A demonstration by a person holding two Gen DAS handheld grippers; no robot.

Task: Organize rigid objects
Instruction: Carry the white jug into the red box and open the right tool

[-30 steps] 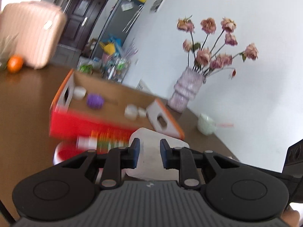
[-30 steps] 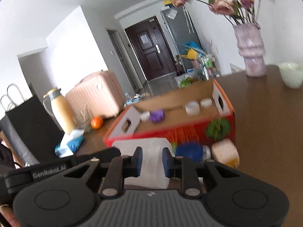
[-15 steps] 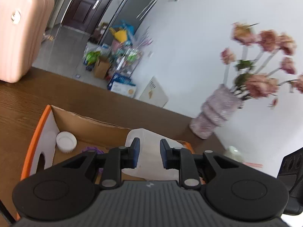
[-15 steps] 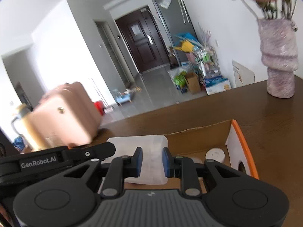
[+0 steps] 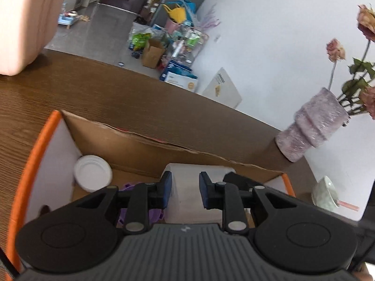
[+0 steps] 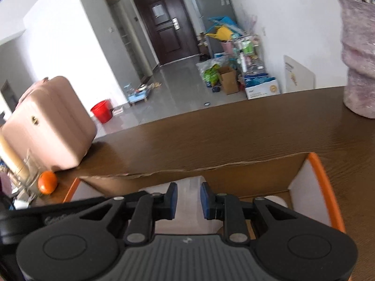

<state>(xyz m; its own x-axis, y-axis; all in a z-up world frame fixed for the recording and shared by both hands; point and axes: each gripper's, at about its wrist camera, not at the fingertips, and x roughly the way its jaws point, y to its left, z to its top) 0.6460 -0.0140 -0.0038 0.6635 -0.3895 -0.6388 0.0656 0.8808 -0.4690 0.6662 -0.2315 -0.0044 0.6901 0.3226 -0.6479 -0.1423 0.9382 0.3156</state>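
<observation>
Cardboard box [image 5: 150,149] on wooden table [image 5: 98,89]

Brown wooden table [image 6: 234,138]: cardboard box [image 5: 150,145], pink suitcase [image 6: 46,126], orange [image 6: 47,182], vase [image 5: 311,131], white bowl [image 5: 325,193]

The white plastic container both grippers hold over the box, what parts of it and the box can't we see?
- White translucent plastic container: its lower part, hidden in both wrist views by the black gripper bodies.
- Purple toy: shape unclear in the left wrist view, covered by the left gripper.
- Orange-edged cardboard box: its floor, mostly blocked in the right wrist view by the right gripper.
</observation>
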